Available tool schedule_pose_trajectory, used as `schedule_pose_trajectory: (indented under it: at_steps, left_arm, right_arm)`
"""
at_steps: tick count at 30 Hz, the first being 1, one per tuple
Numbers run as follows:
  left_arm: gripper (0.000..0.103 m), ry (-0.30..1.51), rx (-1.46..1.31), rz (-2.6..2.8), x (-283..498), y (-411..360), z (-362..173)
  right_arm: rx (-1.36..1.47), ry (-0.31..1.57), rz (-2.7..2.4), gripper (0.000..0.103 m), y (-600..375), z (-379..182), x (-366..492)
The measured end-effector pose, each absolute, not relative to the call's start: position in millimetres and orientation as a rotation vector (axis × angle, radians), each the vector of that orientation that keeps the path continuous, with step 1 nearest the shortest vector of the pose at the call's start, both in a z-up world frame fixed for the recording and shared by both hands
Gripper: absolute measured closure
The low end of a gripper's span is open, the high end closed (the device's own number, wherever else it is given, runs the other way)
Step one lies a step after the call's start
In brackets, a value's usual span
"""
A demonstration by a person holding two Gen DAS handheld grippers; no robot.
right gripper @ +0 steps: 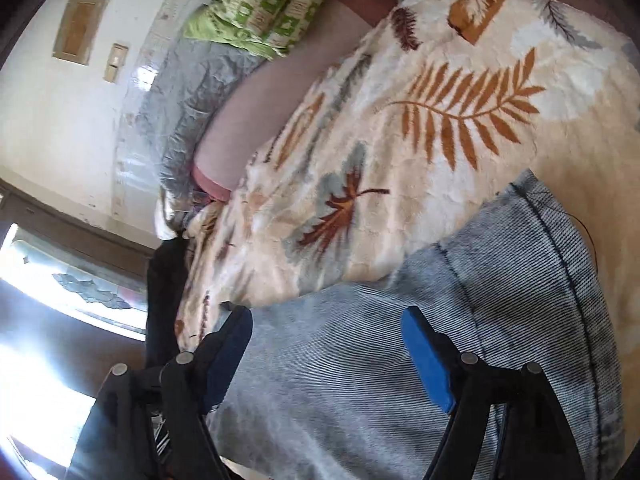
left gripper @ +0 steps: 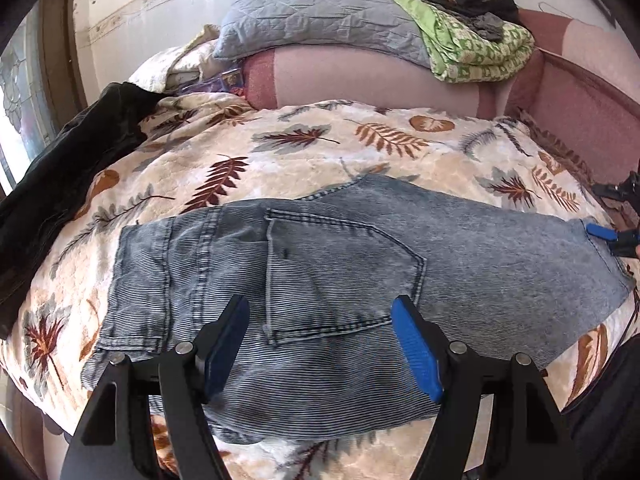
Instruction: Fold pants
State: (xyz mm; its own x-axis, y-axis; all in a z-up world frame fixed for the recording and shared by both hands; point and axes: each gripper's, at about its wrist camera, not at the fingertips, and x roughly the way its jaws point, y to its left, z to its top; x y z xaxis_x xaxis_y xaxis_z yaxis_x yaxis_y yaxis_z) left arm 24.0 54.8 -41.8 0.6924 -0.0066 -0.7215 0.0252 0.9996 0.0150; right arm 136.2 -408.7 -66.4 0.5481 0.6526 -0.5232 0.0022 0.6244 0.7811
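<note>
Pants (left gripper: pixel 320 276) folded, on leaf-print blanket (left gripper: pixel 280 160)

Pants (left gripper: pixel 320 264) lie flat on the blanket (left gripper: pixel 304 160), pillow (left gripper: pixel 316 20) behind them.

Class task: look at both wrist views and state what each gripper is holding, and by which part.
Nothing is held. The left gripper and right gripper both have open jaws above the jeans.

From the left wrist we look steeply down, close over the jeans (left gripper: pixel 320 264) toward the headboard, while our right wrist view, rolled sideways, shares the jeans (right gripper: pixel 460 340), leaf-print blanket (right gripper: pixel 420 140) and green quilt (right gripper: pixel 264 4).
</note>
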Motion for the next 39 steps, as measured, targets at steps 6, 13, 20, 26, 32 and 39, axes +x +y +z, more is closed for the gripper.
schedule_pose_trajectory:
  at_steps: [6, 13, 20, 26, 32, 39]
  left_arm:
    - [0.029, 0.816, 0.07, -0.095, 37.7, 17.8, -46.0]
    - [0.029, 0.83, 0.065, -0.182, 48.0, 6.4, -53.5]
    - [0.029, 0.843, 0.041, -0.278, 61.1, 0.3, -73.6]
    - [0.028, 0.857, 0.025, -0.286, 60.5, 2.6, -79.7]
    - [0.028, 0.838, -0.036, -0.26, 54.4, 11.6, -75.9]
    - [0.028, 0.796, -0.028, -0.209, 50.8, 12.1, -74.9]
  right_arm:
    - [0.979, 1.01, 0.515, 0.023, -403.9, -89.4, 164.3]
    - [1.039, 0.915, 0.424, 0.024, -409.4, -90.3, 164.3]
    - [0.992, 0.856, 0.351, 0.024, -419.7, -76.5, 83.1]
    - [1.034, 0.869, 0.276, 0.022, -427.4, -84.1, 67.5]
    - [1.051, 0.85, 0.343, 0.022, -422.7, -81.5, 60.0]
    - [1.016, 0.849, 0.434, 0.022, -403.4, -76.1, 56.1]
